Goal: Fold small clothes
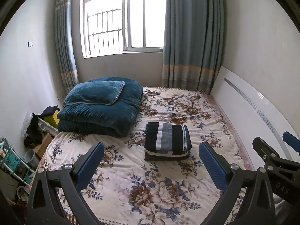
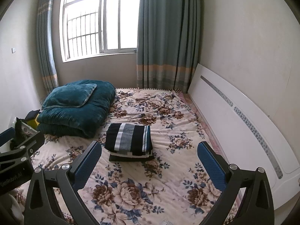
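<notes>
Ahead of both my claws, the folded stack of clothes [image 1: 167, 139] rests on the bed [image 1: 131, 178], long axis running away from me. My left claw [image 1: 150, 168] and right claw [image 2: 149, 166] hover released, empty, roughly equally near.

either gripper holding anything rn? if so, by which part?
Nothing held. Left gripper and right gripper are both open, above the bedspread, short of the folded clothes stack.

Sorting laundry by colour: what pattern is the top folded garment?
Top folded garment: navy with white and grey stripes; clearest in right wrist view.
</notes>
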### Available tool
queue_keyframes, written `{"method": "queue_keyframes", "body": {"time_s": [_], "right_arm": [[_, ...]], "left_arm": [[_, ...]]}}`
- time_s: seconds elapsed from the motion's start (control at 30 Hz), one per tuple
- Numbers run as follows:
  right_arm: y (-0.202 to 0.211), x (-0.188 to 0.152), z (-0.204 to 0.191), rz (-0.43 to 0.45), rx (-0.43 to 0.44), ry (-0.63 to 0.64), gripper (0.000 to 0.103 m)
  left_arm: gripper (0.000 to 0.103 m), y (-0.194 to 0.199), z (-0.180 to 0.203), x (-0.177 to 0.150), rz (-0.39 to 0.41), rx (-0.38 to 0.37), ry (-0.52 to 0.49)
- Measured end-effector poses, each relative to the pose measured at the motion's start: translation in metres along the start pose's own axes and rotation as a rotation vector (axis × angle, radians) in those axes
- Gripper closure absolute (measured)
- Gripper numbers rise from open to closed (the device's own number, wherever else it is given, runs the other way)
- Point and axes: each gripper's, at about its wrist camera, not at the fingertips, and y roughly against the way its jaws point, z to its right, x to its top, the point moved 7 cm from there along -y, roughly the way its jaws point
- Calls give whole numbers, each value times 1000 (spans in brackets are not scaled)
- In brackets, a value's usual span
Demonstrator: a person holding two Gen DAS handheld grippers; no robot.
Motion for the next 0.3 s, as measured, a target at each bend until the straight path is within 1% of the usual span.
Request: {"method": "queue_keyframes", "body": {"time_s": [0.3], "right_arm": [[2, -3, 0, 1, -4, -4, 0]], "left_arm": [[0, 1, 4, 4, 6, 2, -1]]}}
